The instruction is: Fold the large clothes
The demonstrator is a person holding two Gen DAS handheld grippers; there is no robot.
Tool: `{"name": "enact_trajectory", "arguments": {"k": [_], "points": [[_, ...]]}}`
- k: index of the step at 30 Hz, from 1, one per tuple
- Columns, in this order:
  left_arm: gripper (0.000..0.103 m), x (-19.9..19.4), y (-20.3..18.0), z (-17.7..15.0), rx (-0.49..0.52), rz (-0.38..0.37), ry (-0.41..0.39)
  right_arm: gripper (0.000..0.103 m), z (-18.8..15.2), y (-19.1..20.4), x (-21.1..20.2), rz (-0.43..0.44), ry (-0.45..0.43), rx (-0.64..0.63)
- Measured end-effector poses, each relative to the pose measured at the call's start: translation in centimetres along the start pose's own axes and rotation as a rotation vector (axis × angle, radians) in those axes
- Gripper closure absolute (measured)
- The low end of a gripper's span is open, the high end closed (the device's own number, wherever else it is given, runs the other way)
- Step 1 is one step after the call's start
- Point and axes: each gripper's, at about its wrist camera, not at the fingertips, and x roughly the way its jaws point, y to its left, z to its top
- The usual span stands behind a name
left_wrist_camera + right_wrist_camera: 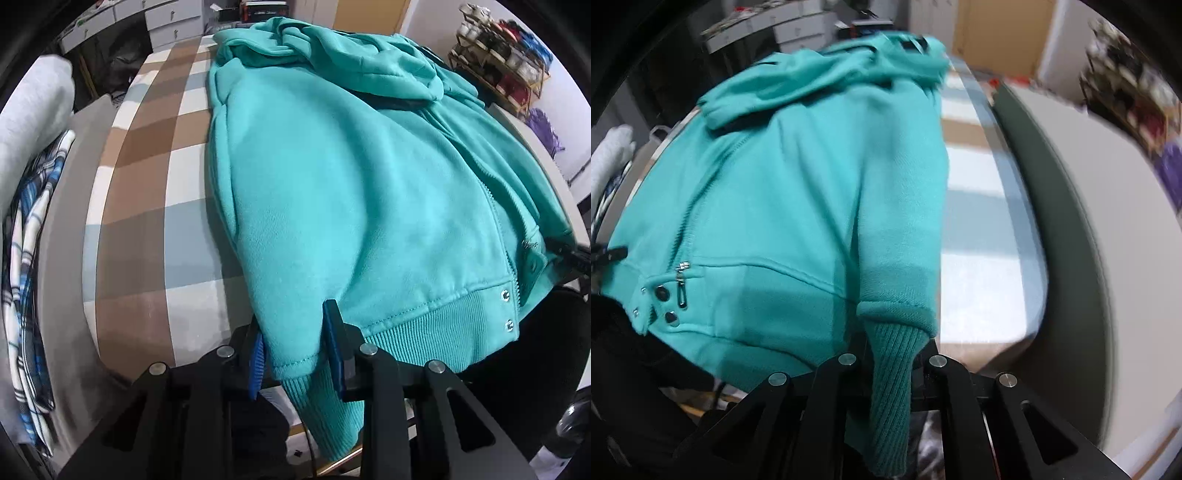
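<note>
Left wrist view: left gripper [295,354] jaws astride left cuff [317,402], blue pads touching fabric. Right gripper [892,354] pinching right cuff [892,387]. Hoodie [351,192] flat on checked bed [147,184], zipper up. Step: sleeve grasp. Next: likely lift both sleeves, fold inward across chest.

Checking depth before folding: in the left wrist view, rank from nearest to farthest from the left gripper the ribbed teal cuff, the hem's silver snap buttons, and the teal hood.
1. Ribbed teal cuff, between the gripper's fingers.
2. Silver snap buttons, lower right.
3. Teal hood, top, far end.
</note>
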Motion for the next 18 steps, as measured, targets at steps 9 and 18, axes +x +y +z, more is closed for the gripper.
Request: {"name": "enact_trajectory", "arguments": {"k": [9,18], "points": [[0.075,-1.2,1.6,-0.5,-0.117,-0.088,0.025,0.059,0.8,0.7,-6.7,0.034,-0.213,0.013],[0.074,-1.7,-0.4,-0.8,-0.078,-0.029,0.012,0.024,2.7,11.3,-7.9,0.494,-0.287,-0.137]]}}
